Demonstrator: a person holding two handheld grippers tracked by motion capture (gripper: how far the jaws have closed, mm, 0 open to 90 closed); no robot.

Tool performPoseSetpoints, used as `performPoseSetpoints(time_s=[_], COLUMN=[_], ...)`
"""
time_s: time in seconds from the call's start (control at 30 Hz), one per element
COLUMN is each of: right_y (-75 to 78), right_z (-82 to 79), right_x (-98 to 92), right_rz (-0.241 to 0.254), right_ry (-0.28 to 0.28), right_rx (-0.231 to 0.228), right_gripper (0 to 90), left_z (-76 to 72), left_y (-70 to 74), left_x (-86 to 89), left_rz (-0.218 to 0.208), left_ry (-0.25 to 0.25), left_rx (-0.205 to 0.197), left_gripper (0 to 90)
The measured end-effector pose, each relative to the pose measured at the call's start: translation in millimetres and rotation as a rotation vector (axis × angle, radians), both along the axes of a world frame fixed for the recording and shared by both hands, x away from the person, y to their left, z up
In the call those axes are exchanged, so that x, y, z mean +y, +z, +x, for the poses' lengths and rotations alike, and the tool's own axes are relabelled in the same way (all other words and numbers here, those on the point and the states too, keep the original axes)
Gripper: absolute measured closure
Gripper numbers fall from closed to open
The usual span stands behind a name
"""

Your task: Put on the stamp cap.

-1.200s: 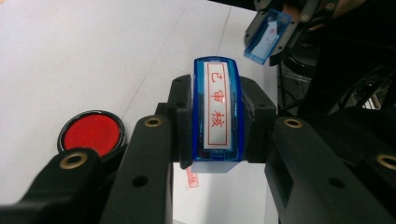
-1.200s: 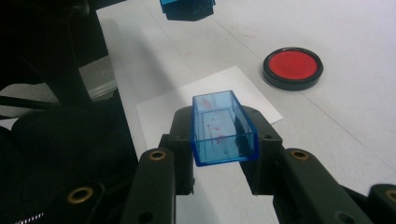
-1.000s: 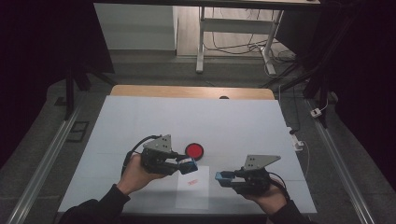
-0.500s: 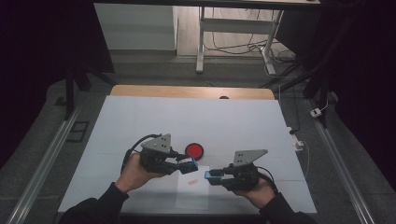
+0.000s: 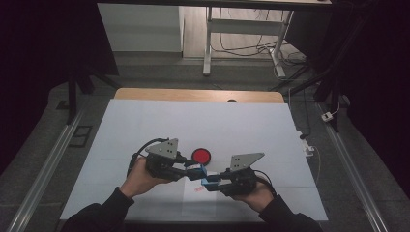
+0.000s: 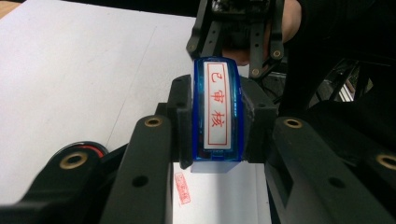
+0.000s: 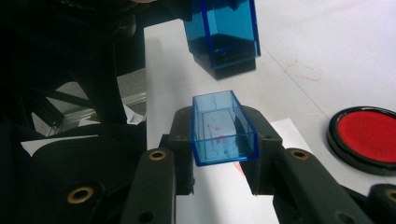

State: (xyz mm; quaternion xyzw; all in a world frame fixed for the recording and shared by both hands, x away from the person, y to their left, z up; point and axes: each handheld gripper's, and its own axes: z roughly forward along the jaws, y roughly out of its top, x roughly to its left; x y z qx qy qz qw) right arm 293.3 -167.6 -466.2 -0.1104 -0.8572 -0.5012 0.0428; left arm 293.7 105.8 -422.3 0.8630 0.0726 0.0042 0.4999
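Left gripper point(image 6: 217, 121) pinches stamp point(image 6: 217, 109). Right gripper point(image 7: 223, 140) pinches cap point(image 7: 223, 128), open and empty, red smears inside. Ink pad point(image 7: 368, 137) nearby on table point(image 5: 145, 125), uncovered.

right gripper point(image 5: 209, 182) | with blue cap point(image 5: 211, 182) | moved left, now near stamp point(image 5: 197, 171)

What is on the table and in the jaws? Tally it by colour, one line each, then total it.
Blue: 2, the stamp in the left gripper and the stamp cap in the right gripper.
Red: 1, the ink pad.
White: 1, the sheet of paper bearing a red imprint.
Total: 4.
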Motion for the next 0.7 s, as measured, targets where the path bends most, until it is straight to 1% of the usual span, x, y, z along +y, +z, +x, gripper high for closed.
performPoseSetpoints(time_s=[0.1, 0.23, 0.5, 0.7], right_y=[-0.6, -0.6, -0.4, -0.1], right_z=[1.2, 1.5, 1.9, 2.3], right_x=[3.9, 7.9, 11.8, 12.0], right_rz=[0.011, 0.024, 0.029, 0.036], right_ry=[0.012, 0.025, 0.040, 0.047], right_rx=[0.005, -0.002, -0.010, -0.001], right_gripper=[68.1, 68.1, 68.2, 68.2], left_z=[0.1, -0.2, -1.4, -2.5], left_y=[0.1, 0.2, -1.2, -1.6], left_x=[-1.6, -3.2, -7.9, -9.0], left_rz=[-0.003, -0.014, -0.022, -0.033], left_ry=[-0.009, -0.027, -0.057, -0.076], left_rx=[-0.003, -0.007, -0.014, -0.029], left_gripper=[69.7, 69.6, 69.6, 69.6])
